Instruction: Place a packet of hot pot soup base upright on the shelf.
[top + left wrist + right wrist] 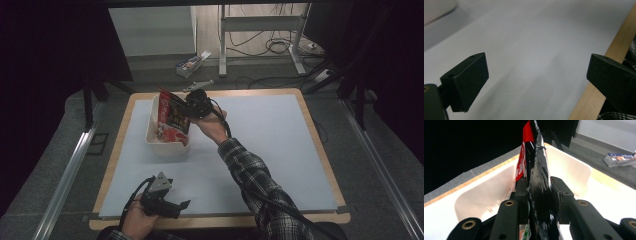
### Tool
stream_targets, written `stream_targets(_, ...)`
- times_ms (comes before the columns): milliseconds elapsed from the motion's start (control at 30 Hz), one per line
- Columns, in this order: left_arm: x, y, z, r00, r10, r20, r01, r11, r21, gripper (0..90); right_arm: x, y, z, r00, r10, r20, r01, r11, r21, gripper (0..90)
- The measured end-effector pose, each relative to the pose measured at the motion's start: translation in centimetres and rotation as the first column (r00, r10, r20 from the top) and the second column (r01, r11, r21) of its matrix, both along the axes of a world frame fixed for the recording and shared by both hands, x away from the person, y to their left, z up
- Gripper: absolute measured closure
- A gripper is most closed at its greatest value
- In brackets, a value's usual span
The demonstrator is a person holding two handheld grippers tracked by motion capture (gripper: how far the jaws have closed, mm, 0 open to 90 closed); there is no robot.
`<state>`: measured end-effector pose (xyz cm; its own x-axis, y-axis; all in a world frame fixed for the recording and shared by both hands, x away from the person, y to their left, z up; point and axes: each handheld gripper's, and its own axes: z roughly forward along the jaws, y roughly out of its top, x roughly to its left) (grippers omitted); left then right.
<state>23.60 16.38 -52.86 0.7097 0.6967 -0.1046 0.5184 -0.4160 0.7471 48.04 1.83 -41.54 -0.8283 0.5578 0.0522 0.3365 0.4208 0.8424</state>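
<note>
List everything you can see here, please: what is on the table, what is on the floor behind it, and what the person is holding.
Table: one, pale top with wooden rim, centre.
Tub: one, white, far left of the table.
Packet: one, red and black, held upright over the tub.
Box: one, small, blue and white, on the floor beyond the table.
Cables: several, dark, on the floor by a metal frame.
Sleeve: one, dark plaid, right arm.
Left gripper: one, black, near table edge, jaws wide apart.
Right gripper: one, black, jaws clamping the packet.
</note>
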Motion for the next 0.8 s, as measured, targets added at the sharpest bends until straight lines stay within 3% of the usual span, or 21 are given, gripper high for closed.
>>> stream_targets(167,0.0,0.2,0.1,1.0000,0.002,-0.009,-0.002,0.9996,-0.028,3.0,1.1,-0.9,-0.5,0.9985,-0.024,-0.049,0.024,1.000,0.007,69.6)
stream_targets(333,0.0,0.4,0.2,1.0000,-0.001,-0.009,0.000,0.9978,-0.067,1.6,1.2,-0.5,-0.2,0.9985,-0.011,-0.053,0.009,0.999,-0.039,64.9)
stream_targets(467,-0.1,0.4,0.3,1.0000,0.000,0.003,0.000,0.9970,-0.077,0.4,0.9,-0.1,0.3,0.9976,0.049,-0.049,-0.053,0.994,-0.090,49.0)
stream_targets(533,-0.1,0.5,0.3,1.0000,0.002,0.003,-0.001,0.9972,-0.075,0.0,0.6,-0.1,0.5,0.9981,0.056,-0.027,-0.059,0.992,-0.110,42.7)
stream_targets(633,-0.1,0.4,0.4,0.9999,0.003,0.010,-0.002,0.9974,-0.072,0.0,0.7,-0.3,0.7,0.9976,0.064,-0.028,-0.066,0.994,-0.089,33.3)
stream_targets(800,-0.3,0.3,0.5,0.9994,0.015,0.032,-0.013,0.9987,-0.049,0.0,0.7,-0.6,0.4,0.9974,0.061,-0.037,-0.065,0.992,-0.105,21.3)
